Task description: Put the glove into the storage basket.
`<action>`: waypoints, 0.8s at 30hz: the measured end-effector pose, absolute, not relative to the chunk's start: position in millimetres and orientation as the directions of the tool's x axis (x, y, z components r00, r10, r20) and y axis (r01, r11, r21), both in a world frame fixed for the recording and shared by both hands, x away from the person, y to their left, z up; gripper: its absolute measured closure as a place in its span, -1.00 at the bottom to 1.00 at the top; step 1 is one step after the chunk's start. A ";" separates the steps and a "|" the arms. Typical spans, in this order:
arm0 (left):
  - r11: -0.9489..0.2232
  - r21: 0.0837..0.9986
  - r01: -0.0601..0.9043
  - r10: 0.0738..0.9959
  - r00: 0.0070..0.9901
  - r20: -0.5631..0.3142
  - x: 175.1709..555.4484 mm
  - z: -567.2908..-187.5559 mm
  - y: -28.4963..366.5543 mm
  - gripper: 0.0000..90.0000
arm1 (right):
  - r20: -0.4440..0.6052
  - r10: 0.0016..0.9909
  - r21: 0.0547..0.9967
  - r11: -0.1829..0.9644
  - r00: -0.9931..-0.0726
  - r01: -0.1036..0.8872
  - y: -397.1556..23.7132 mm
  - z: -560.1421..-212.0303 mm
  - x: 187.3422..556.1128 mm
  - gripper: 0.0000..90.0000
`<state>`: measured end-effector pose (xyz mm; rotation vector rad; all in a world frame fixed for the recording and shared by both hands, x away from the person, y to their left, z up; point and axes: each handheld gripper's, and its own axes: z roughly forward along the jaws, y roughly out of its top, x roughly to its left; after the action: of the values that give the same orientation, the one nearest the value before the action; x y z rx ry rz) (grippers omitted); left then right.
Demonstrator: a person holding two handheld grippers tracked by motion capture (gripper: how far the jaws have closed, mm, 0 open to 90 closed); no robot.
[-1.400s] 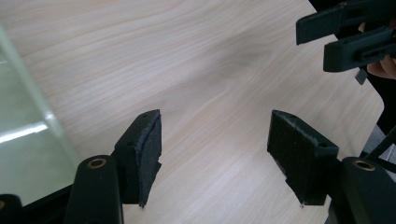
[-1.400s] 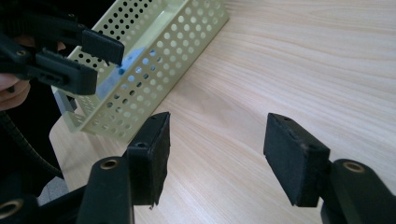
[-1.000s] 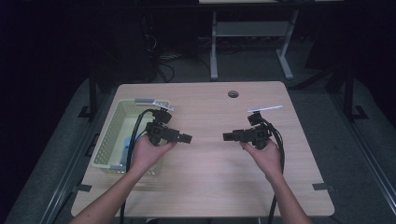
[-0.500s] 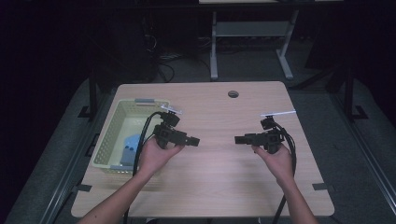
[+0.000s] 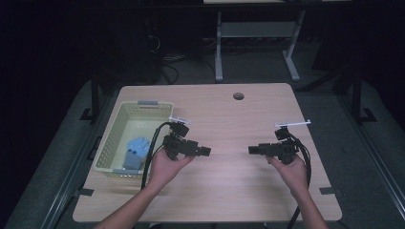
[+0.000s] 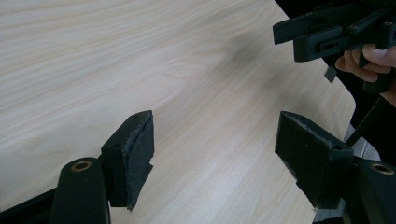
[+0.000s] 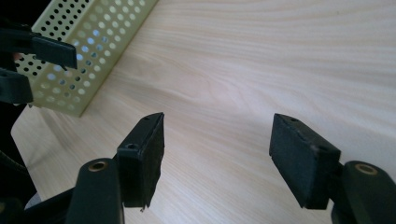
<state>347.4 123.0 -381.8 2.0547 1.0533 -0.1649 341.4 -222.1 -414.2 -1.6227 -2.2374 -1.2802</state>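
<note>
1. Hard to read first: inside the pale yellow perforated plastic basket (image 5: 117, 138) lies a light blue object (image 5: 135, 151), folded or boxy, too small from the high view to say which. A grey tab (image 5: 147, 102) sits on the basket's far rim.

2. From the right gripper view, only a corner of that basket wall (image 7: 88, 51) shows, cut off by the top edge, with blue glinting through its holes.

3. The basket sits on the light wood-grain table (image 5: 229, 119) at its left edge, and the blue object rests in the basket's near half.

4. The left gripper (image 5: 206, 151), black, sits just right of the basket, held in the person's left hand (image 5: 167, 164), nose pointing away from the basket toward the table's middle.

5. In the left gripper view, its padded jaws (image 6: 215, 158) stand spread wide, bare table between them, pinching nothing.

6. The right gripper (image 5: 252, 150) is well apart from the basket, on the table's right side, held in the right hand (image 5: 289, 169) and pointing back toward the basket.

7. In the right gripper view, its jaws (image 7: 217, 156) are spread wide too, bare wood between the pads.

8. A round dark hole (image 5: 238, 96) sits in the table beyond the basket, near the far edge.

9. The floor past the table is dark, with a pale metal stand (image 5: 258, 33) dimly visible.
</note>
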 end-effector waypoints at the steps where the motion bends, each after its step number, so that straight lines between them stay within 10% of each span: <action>1: -0.330 0.599 0.730 0.625 0.644 -0.441 347.4 -381.8 123.0 -0.38 | 0.517 0.741 0.565 0.081 -0.429 0.821 -222.1 -414.2 341.4 -0.23; 24: -0.323 0.667 0.672 0.562 0.703 -0.436 295.3 -425.2 100.3 -0.39 | 0.524 0.751 0.570 0.042 -0.402 0.821 -260.1 -450.7 288.5 -0.34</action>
<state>295.3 100.3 -425.2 2.0135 0.9444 -0.1553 288.5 -260.1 -450.7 -1.6692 -2.2065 -1.3054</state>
